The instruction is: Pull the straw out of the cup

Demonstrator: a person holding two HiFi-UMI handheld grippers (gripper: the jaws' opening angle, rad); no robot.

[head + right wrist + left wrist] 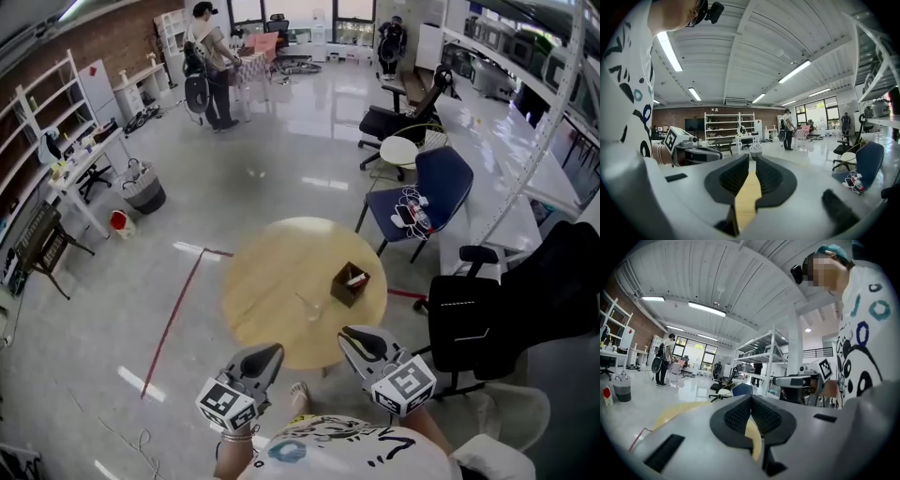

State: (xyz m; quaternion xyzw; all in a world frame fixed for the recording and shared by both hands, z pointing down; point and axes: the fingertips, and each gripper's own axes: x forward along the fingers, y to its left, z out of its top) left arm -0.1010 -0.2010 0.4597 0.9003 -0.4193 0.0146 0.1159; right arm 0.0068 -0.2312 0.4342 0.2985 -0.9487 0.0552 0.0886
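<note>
A clear cup (316,309) stands on the round wooden table (272,281), with a thin straw (303,299) leaning out of it to the left. Both grippers hover at the table's near edge, short of the cup and apart from it. My left gripper (274,352) is near left of the cup; its jaws meet with nothing between them (751,398). My right gripper (349,335) is near right of the cup, its pads (740,176) almost touching and holding nothing. Neither gripper view shows the cup; both point out level across the room.
A small brown open box (350,284) sits on the table just right of the cup. A blue chair (436,187) with cables stands behind the table and a black office chair (478,314) to its right. A red tape line (178,314) runs on the floor at left. A person (211,61) stands far off.
</note>
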